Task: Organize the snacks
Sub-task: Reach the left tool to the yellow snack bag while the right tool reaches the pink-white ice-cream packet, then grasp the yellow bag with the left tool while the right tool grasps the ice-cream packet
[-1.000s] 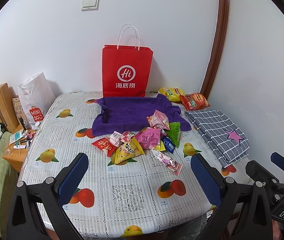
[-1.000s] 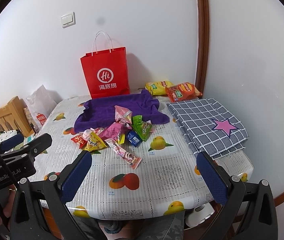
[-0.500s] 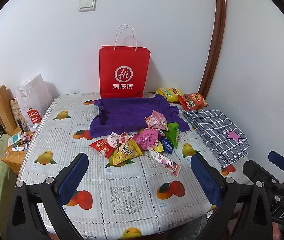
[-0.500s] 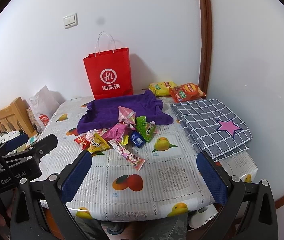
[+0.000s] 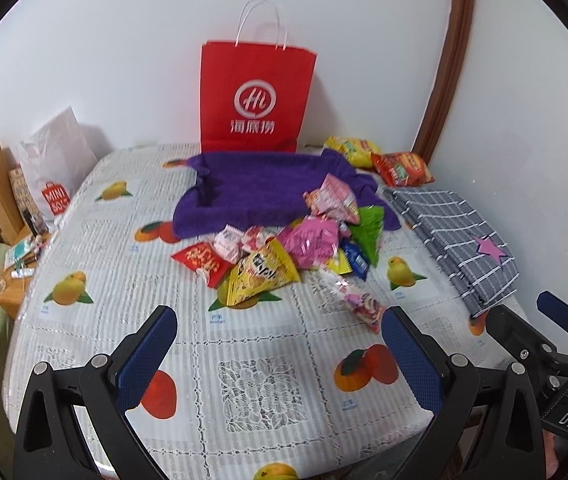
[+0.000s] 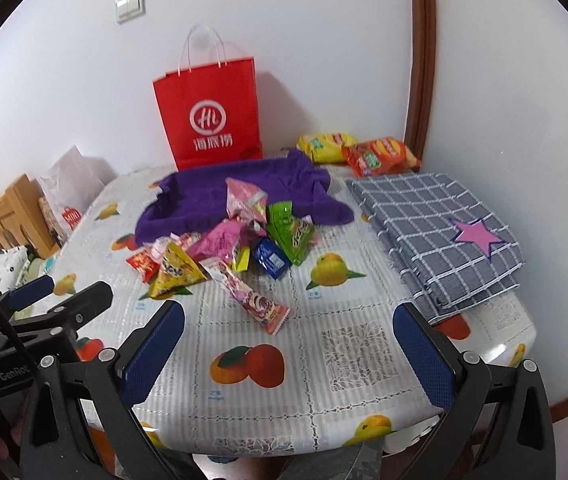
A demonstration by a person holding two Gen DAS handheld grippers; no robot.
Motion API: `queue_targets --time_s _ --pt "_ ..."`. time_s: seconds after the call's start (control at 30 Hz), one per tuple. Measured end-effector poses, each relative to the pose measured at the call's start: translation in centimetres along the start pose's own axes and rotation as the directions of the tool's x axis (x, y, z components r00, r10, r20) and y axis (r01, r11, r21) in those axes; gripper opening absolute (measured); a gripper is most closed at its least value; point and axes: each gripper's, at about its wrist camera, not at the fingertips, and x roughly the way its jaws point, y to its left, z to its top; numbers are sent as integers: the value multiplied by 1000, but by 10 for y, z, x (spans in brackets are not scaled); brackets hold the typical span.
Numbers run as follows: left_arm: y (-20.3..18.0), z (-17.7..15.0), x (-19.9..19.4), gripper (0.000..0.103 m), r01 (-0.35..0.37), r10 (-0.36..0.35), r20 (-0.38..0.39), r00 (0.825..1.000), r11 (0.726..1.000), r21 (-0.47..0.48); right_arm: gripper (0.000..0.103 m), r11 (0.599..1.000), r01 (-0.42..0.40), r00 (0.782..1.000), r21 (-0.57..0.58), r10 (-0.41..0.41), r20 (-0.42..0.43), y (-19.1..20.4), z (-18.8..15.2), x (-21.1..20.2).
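1. The counter [image 5: 267, 384], under a white lace-patterned cover printed with oranges and peaches, is filling most of both views.
2. A red paper bag [image 5: 257, 100] with white handles is standing upright at the counter's far edge, against the wall.
3. A folded grey checked cloth [image 6: 436, 224] with a pink star is lying along the right side of the counter.
4. A purple towel [image 5: 251, 192], shaped into a shallow tray, is sitting just in front of the red paper bag.
5. The snack pile [image 5: 284, 248] is lying at the front edge of the purple towel and spilling onto the counter: a yellow triangular pack [image 5: 259, 276], a red packet [image 5: 199, 260], a pink foil pack [image 5: 312, 240], a green pack [image 6: 292, 232], a blue packet [image 6: 269, 256] and a long pink-and-white wrapper [image 6: 251, 300] nearest the camera. One pink pack [image 5: 332, 200] is resting on the towel's rim.
6. Two larger bags, a yellow one [image 6: 324, 146] and an orange one [image 6: 382, 156], are lying side by side in the far right corner, apart from the pile.
7. The left tongs [image 5: 279, 340] are hanging wide apart over the near part of the counter, holding nothing.
8. The right tongs [image 6: 288, 334] are also spread wide and holding nothing, just short of the long wrapper.
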Motion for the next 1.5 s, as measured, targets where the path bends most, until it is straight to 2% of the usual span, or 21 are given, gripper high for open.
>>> queue_targets --time_s 0.2,0.33,0.5,0.6,0.7,0.9,1.03,1.1,1.2,1.27,1.33,1.43,1.5 --pt "20 -7 39 102 -17 16 -69 997 1000 -23 102 999 43 999 -1 -43 -30 1 -3 37" --pt "36 -11 59 102 -31 26 -102 994 999 -44 102 1000 10 997 6 -9 -80 0 -4 62" --pt "52 -13 78 102 -47 40 -128 991 997 -57 102 1000 -12 995 19 14 -103 3 -4 90" --pt "64 -16 92 99 -61 49 -155 987 995 -77 95 999 -27 988 36 32 -153 3 -9 112" --pt "73 -19 100 99 -67 50 -169 984 993 -93 94 998 -51 980 43 58 -188 1 -16 127" --pt "80 -20 113 99 -58 37 -185 982 993 -106 94 995 -94 980 22 96 -177 11 -15 144" --pt "80 -15 121 97 -39 18 -189 982 993 -108 93 991 -127 979 -36 119 -167 25 -8 156" --pt "79 -12 122 97 -25 6 -181 983 994 -105 89 988 -139 977 -64 127 -172 29 -6 164" --pt "73 -5 121 97 1 -15 -159 987 996 -86 73 983 -161 971 -91 141 -192 36 -7 176" --pt "70 -1 123 94 19 -32 -147 989 996 -87 52 982 -163 966 -99 138 -217 37 -9 184" --pt "67 2 127 88 40 -54 -149 987 994 -97 50 981 -164 967 -106 138 -213 36 -11 184" --pt "62 3 134 83 59 -74 -156 985 993 -100 39 980 -170 970 -98 150 -190 29 -12 175" --pt "54 5 139 80 64 -76 -160 984 994 -83 35 982 -172 970 -84 153 -190 21 -12 172"
